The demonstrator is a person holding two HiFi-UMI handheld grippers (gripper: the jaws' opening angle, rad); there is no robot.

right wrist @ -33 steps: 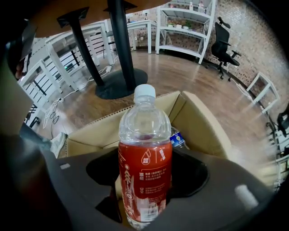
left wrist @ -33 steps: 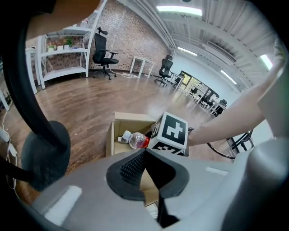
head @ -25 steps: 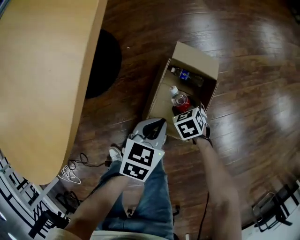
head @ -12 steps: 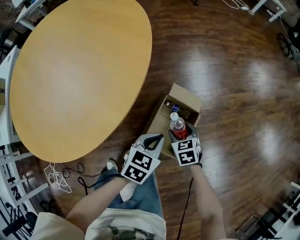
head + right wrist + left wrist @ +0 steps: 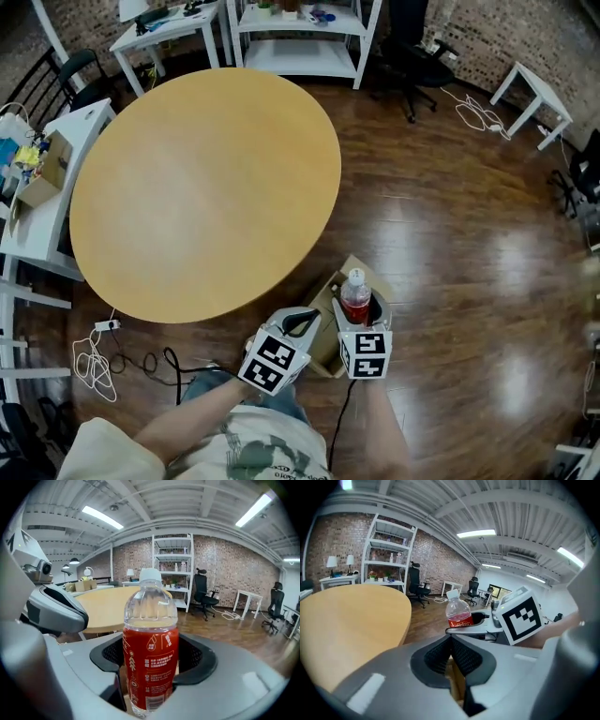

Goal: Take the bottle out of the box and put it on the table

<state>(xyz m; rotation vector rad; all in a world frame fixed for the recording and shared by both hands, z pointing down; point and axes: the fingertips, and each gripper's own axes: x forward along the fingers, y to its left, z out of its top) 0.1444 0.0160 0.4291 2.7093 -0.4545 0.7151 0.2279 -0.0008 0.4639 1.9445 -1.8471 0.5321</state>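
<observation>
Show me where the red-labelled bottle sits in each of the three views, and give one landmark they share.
Head view: bottle at lower centre, upright in the right gripper.
Left gripper view: bottle just right of centre, in the middle distance.
Right gripper view: bottle dead centre, large in the foreground, clamped between the jaws.
Shared landmark: the round wooden table, lying mostly left of the bottle in every view.

1 bottle (image 5: 355,292), 1 box (image 5: 324,302), 1 table (image 5: 206,187), 1 left claw (image 5: 305,323), 1 right claw (image 5: 359,315).

Red-labelled clear bottle (image 5: 150,658), tan table (image 5: 206,187)
</observation>
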